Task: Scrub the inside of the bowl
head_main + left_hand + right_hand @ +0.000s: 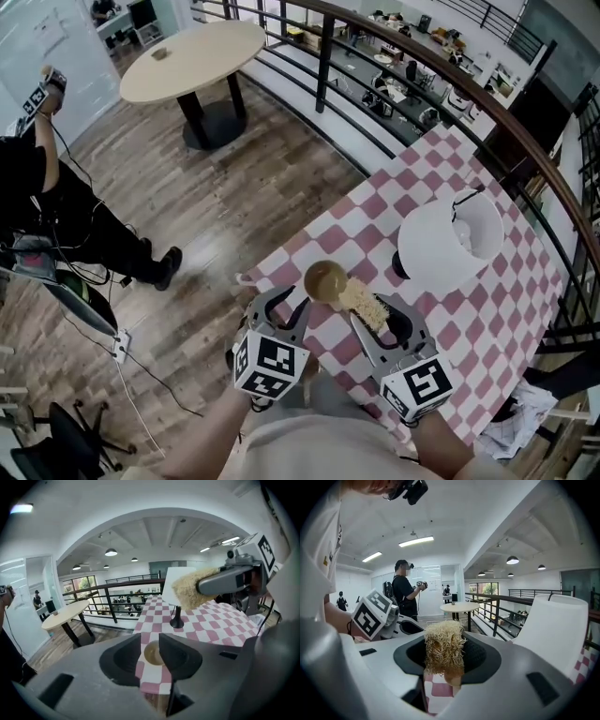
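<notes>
We've got one table (487, 309) under a pink-and-white check cloth, set alongside the railing (412, 66). Two things sit on the cloth. A brown bowl (325, 280) stands upright near the cloth's left edge. A lamp (450, 239) with a white shade stands on a black base (176, 623), further in, near the bowl but apart from it. The wood floor (234, 187) carries the table. Well away there's a round table (192, 58) with something small (160, 53) on top; we can't tell what.
</notes>
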Action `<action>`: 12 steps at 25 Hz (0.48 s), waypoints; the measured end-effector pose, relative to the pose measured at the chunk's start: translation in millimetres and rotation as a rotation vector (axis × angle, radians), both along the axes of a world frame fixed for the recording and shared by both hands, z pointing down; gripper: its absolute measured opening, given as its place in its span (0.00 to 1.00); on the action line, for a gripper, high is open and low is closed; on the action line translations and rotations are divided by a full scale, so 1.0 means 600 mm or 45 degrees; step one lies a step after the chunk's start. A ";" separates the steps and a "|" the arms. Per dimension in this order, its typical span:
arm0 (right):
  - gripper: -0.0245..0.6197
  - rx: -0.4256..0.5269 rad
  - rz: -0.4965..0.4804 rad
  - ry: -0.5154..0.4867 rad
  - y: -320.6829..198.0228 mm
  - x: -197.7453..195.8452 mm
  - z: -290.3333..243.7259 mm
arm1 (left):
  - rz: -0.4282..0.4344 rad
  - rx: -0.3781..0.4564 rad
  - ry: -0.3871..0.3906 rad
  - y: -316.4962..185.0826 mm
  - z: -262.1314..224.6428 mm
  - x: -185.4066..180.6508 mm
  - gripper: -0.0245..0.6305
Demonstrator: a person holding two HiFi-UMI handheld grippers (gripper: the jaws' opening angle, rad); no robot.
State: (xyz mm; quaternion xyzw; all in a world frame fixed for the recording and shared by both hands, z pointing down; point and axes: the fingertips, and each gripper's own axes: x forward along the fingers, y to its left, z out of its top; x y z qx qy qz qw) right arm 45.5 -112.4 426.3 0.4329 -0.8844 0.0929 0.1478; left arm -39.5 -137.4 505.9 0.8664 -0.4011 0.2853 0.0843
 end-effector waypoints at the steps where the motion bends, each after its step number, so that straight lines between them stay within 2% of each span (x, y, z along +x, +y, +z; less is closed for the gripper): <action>1: 0.29 0.007 -0.003 0.019 -0.004 0.003 0.005 | -0.006 -0.009 -0.022 -0.009 0.013 0.000 0.22; 7: 0.29 -0.032 0.022 0.077 -0.041 0.030 0.061 | -0.017 -0.124 -0.070 -0.054 0.102 0.012 0.22; 12: 0.29 -0.122 0.040 0.110 -0.057 0.048 0.116 | 0.016 -0.257 -0.013 -0.064 0.168 0.034 0.27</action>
